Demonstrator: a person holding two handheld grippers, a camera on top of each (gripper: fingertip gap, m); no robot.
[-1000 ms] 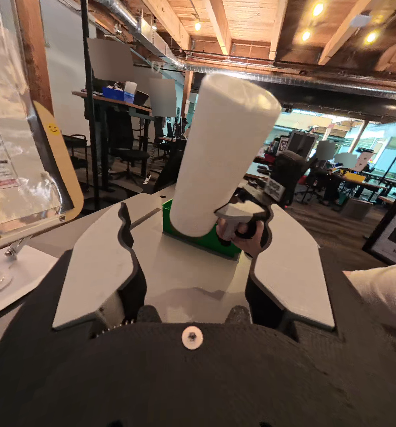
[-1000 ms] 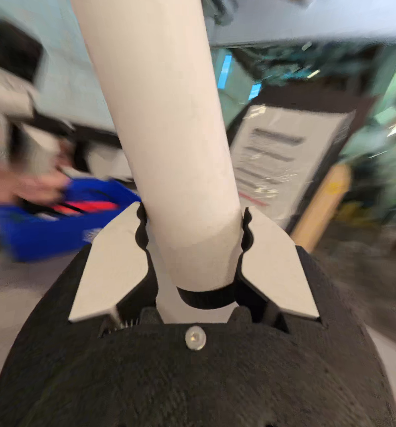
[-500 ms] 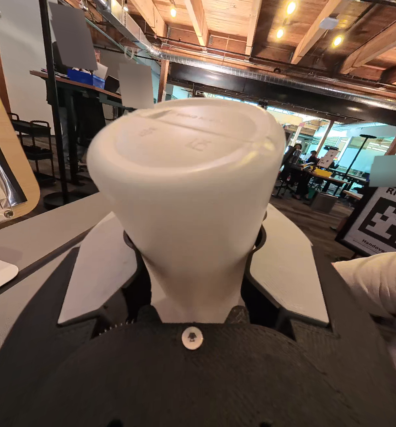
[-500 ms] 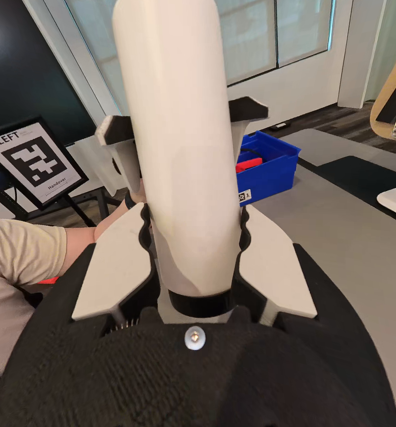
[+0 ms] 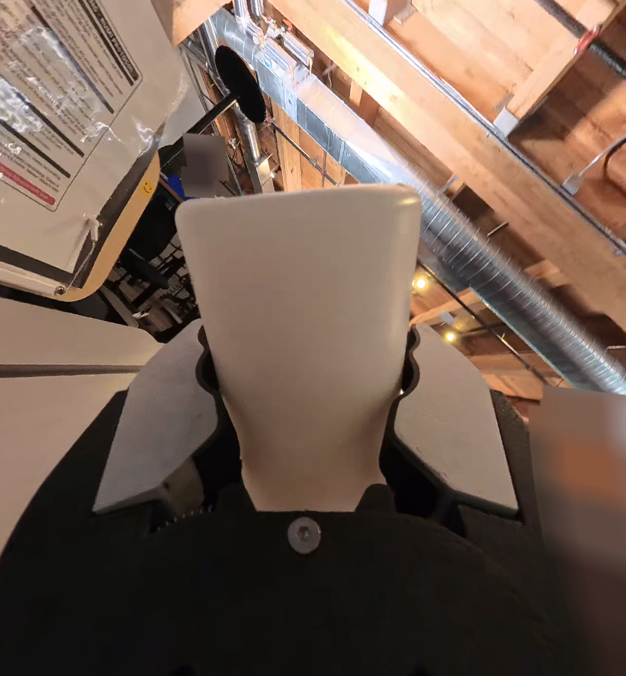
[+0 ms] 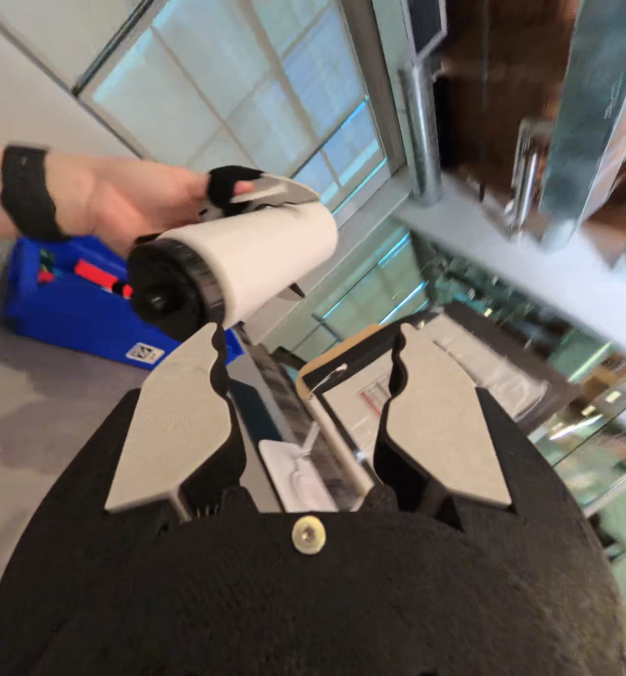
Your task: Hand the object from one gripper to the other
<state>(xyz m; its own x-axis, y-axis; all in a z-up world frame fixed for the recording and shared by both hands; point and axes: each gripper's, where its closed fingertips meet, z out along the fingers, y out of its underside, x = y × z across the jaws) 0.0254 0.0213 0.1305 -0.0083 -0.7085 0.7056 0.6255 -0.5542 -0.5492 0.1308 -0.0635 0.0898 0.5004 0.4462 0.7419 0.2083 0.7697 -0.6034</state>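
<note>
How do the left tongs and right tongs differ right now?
The left tongs are shut on the white bottle; the right tongs are open and hold nothing. The left tongs point up toward the wooden ceiling; the right tongs face the windows and the blue bin. Both share grey fingers on a black body.

Your left gripper (image 5: 306, 369) is tilted up toward the ceiling, its fingers (image 5: 446, 413) clamped at nine and three o'clock. Your right gripper (image 6: 307, 369) has its fingers (image 6: 179, 413) spread apart with nothing between them. In the right wrist view, your left hand (image 6: 128, 205) reaches in from nine o'clock, a black band on the wrist.
</note>
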